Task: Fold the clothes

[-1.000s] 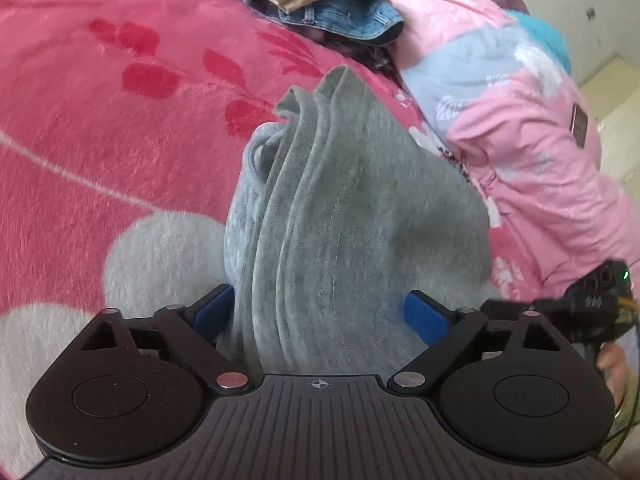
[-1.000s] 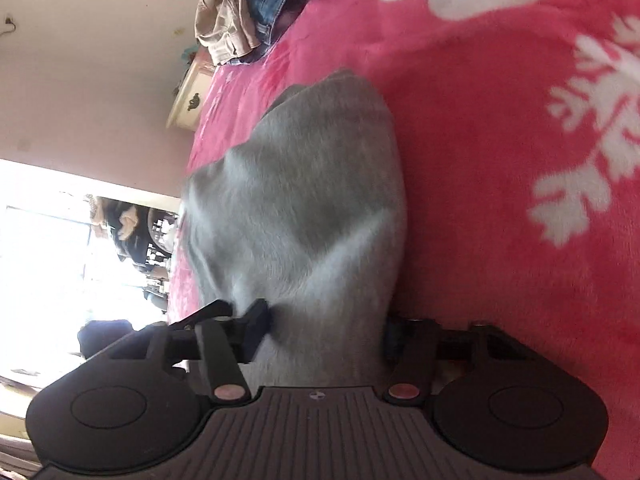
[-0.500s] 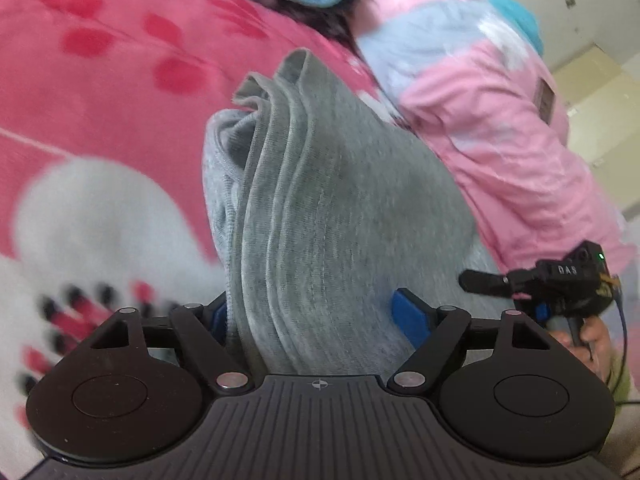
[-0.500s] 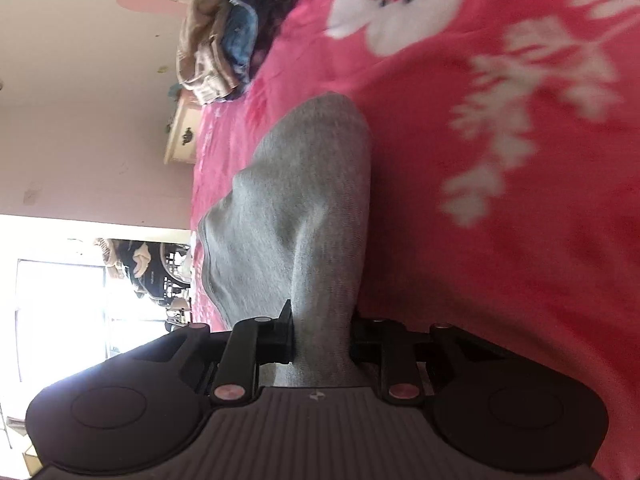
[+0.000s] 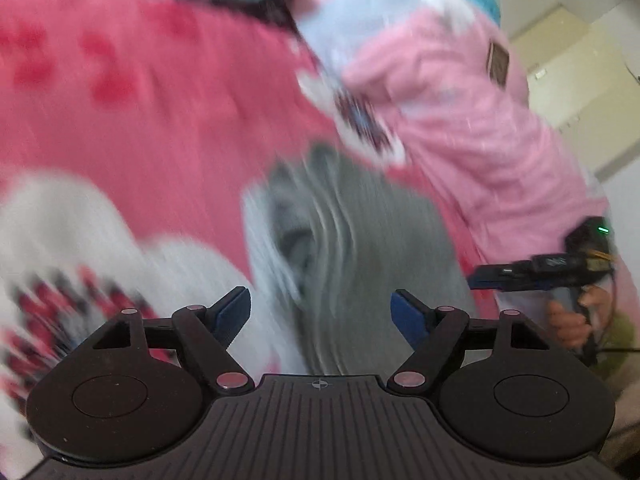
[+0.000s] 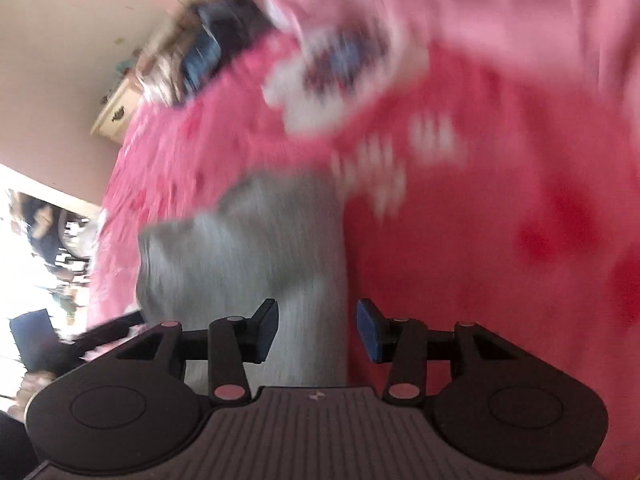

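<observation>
A folded grey garment (image 5: pixel 360 248) lies on the pink flowered blanket (image 5: pixel 140 128), its stacked fold edges facing the left wrist camera. My left gripper (image 5: pixel 322 314) hangs above its near end, open, blue pads wide and not pressing the cloth. In the right wrist view the same garment (image 6: pixel 260 248) runs up between the pads of my right gripper (image 6: pixel 318 326). Those jaws are opening, with a gap showing beside the right pad. The right gripper (image 5: pixel 492 278) also shows at the right edge of the left view, held by a hand (image 5: pixel 568 320). Both views are motion-blurred.
A person in a pink and pale-blue padded jacket (image 5: pixel 460 120) stands at the bed's right side. A pile of jeans and other clothes (image 6: pixel 200 52) sits at the far end of the blanket (image 6: pixel 500 220). A cream bedside cabinet (image 6: pixel 116 116) stands beyond it.
Both grippers have drawn up and back from the grey garment, which now looks smaller and farther off. The right jaws squeezed the cloth half a second ago and have since spread apart.
</observation>
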The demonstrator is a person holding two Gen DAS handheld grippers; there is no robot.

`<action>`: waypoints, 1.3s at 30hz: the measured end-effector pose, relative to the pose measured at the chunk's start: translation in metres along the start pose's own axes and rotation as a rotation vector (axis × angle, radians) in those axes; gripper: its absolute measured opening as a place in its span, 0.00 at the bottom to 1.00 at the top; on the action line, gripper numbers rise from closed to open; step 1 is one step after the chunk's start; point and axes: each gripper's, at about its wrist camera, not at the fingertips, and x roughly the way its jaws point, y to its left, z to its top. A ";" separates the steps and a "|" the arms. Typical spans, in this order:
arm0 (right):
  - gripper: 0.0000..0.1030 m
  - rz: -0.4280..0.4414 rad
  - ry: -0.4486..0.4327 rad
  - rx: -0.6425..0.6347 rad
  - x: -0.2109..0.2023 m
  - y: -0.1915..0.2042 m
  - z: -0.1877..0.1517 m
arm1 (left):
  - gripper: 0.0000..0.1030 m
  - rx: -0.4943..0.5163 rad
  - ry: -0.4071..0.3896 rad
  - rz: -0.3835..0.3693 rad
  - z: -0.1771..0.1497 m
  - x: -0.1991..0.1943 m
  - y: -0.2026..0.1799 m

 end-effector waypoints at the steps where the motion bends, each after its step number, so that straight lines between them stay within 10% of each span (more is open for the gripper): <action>1: 0.44 -0.007 -0.042 -0.055 -0.006 0.011 0.005 | 0.76 0.017 -0.023 -0.003 0.007 -0.003 -0.003; 9: 0.32 0.067 -0.161 -0.299 0.037 0.086 0.030 | 0.76 0.287 -0.078 -0.062 0.045 0.044 -0.065; 15: 0.48 0.105 0.034 -0.203 0.074 0.064 0.091 | 0.78 0.564 0.056 -0.062 0.064 0.091 -0.087; 19: 0.50 0.145 0.156 -0.121 0.104 0.053 0.112 | 0.74 0.563 0.185 -0.092 0.080 0.118 -0.077; 26: 0.49 0.176 0.332 -0.038 0.146 0.043 0.117 | 0.36 0.504 0.212 -0.189 0.081 0.118 -0.066; 33: 0.12 0.277 0.373 -0.035 0.134 0.042 0.113 | 0.19 0.537 0.161 -0.253 0.069 0.105 -0.078; 39: 0.08 0.320 0.404 -0.069 0.118 0.044 0.103 | 0.18 0.524 0.144 -0.314 0.066 0.097 -0.080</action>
